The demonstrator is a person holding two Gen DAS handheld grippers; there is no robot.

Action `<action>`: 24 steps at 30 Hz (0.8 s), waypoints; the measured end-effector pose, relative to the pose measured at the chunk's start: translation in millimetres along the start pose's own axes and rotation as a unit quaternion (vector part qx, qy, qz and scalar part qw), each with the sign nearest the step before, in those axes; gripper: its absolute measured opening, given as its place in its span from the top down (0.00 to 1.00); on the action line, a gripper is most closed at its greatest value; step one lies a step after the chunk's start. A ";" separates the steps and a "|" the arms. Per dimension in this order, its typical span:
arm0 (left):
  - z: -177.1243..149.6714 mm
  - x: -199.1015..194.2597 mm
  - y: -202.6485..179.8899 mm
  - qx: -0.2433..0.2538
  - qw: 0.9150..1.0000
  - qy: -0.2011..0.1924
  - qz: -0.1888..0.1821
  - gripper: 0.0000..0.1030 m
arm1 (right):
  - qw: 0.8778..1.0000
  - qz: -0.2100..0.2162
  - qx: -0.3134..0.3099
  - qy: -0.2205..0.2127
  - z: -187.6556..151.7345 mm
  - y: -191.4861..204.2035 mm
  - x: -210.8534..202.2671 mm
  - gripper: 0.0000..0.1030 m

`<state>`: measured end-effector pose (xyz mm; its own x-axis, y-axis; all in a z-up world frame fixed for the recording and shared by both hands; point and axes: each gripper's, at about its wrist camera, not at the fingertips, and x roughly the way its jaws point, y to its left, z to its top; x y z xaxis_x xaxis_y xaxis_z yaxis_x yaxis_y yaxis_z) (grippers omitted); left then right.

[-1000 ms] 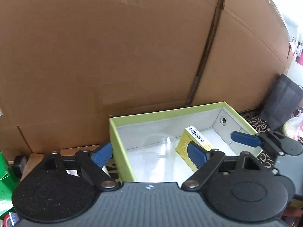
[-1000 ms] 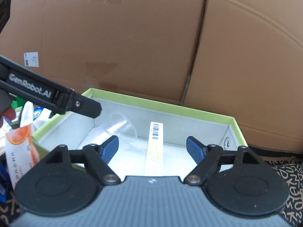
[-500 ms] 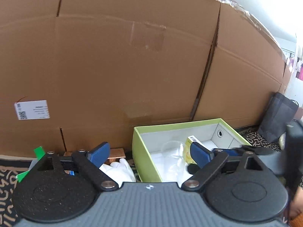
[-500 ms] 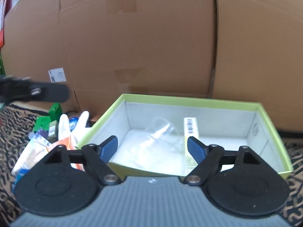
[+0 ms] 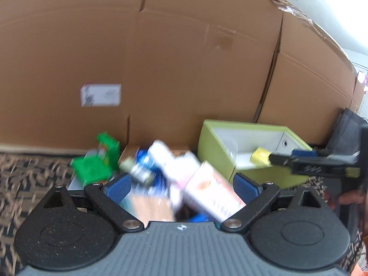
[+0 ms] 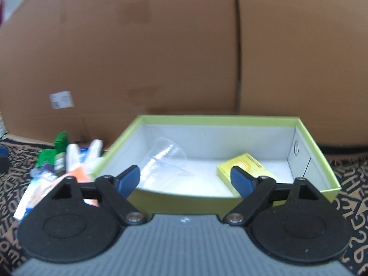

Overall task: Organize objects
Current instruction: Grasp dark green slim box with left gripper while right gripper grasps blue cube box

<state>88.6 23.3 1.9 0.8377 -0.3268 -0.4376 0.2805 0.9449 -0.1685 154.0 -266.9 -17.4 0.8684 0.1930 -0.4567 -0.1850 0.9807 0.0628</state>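
A lime green box with a grey inside stands against the cardboard wall; it also shows in the left wrist view. A clear plastic cup and a yellow packet lie inside it. My right gripper is open and empty in front of the box's near wall. My left gripper is open and empty over a blurred pile of packets left of the box, with an orange-and-white packet between its fingers but not gripped. The right gripper shows at the right edge of the left wrist view.
Large cardboard sheets close off the back. The pile holds a green box, blue and white packets and shows in the right wrist view. A patterned brown rug covers the floor. A dark bag stands at far right.
My left gripper swung left from the green box to the pile of packets. My right gripper backed away from the box. The yellow packet now lies flat instead of on edge.
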 end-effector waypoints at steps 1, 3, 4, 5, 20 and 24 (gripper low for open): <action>-8.7 -5.4 2.4 -0.002 1.000 0.003 0.002 0.05 | 1.000 0.008 -0.004 -0.007 -4.3 7.7 -10.4 0.08; -24.8 -14.5 6.3 -0.004 1.000 0.009 0.006 0.05 | 0.999 0.031 -0.008 -0.016 -12.3 24.9 -28.8 0.05; -32.1 -18.1 8.1 -0.005 1.000 0.014 0.009 0.05 | 0.999 0.043 -0.010 -0.016 -19.8 32.4 -35.5 0.05; -39.3 -21.2 9.7 -0.006 1.000 0.020 0.012 0.05 | 0.998 0.054 -0.012 -0.014 -26.6 39.8 -39.3 0.05; -57.4 -32.9 44.9 -0.085 0.995 0.042 0.008 0.05 | 0.986 0.147 -0.077 0.033 -73.4 157.5 -32.6 0.27; -55.6 -4.9 47.6 -0.071 0.996 0.048 0.014 0.12 | 0.987 0.137 -0.078 0.041 -77.2 161.1 -24.3 0.48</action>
<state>71.9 68.8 -53.1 0.7936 -0.3079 -0.5248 0.1837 0.9435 -0.2757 67.5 -115.9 -64.7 0.7371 0.4416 -0.5116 -0.4825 0.8739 0.0592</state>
